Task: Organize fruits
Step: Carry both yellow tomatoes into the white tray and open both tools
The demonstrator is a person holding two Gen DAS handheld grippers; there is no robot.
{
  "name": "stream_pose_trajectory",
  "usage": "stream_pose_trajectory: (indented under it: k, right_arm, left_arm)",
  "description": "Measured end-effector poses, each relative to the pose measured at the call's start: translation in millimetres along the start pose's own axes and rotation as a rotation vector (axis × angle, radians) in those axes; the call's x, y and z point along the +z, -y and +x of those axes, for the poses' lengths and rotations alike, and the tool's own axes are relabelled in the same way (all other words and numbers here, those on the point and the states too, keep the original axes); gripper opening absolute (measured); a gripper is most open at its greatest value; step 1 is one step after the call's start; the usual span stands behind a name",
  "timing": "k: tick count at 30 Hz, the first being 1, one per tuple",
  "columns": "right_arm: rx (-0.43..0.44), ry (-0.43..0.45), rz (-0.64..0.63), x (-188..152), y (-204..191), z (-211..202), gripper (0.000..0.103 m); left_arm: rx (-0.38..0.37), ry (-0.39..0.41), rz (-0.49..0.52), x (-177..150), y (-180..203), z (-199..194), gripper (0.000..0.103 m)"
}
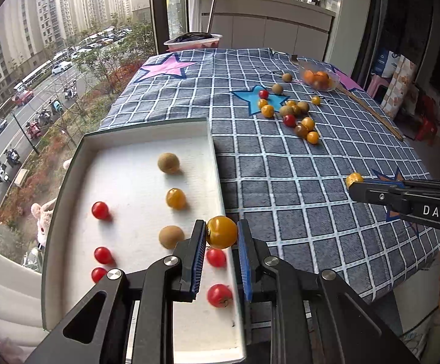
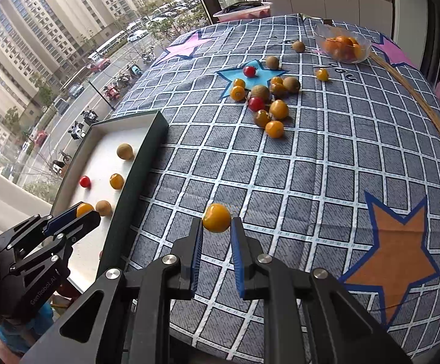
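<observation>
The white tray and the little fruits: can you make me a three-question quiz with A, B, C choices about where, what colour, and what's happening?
1. Where is the white tray?
A. At the table's window-side edge
B. On the floor
C. Under the glass bowl

2. What colour is the fruit in the left hand-held gripper?
A. Red
B. Yellow
C. Green

3. What is the right hand-held gripper doing?
A. Hanging open and empty
B. Holding a yellow fruit
C. Gripping the bowl

Answers: 1 A, the window and street lie just past the tray. 2 B, a yellow fruit sits between its blue pads. 3 B, both pads press the fruit above the checked cloth.
</observation>
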State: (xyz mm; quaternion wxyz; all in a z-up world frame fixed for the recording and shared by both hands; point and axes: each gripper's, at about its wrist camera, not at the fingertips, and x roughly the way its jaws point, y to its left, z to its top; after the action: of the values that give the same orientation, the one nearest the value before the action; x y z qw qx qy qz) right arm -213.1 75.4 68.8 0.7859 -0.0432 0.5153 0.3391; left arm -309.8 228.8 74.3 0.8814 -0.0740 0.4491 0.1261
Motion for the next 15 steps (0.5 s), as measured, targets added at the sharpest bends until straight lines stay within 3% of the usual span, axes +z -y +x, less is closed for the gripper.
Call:
stream_pose_trajectory:
  k: [15]
  right_arm:
    - [0.072,-0.078,-0.159,6.3,-105.7,42.3,0.020]
  left_arm:
    - [0.115,-0.041,-0.194,-51.6,-112.6,-4.9,0.022]
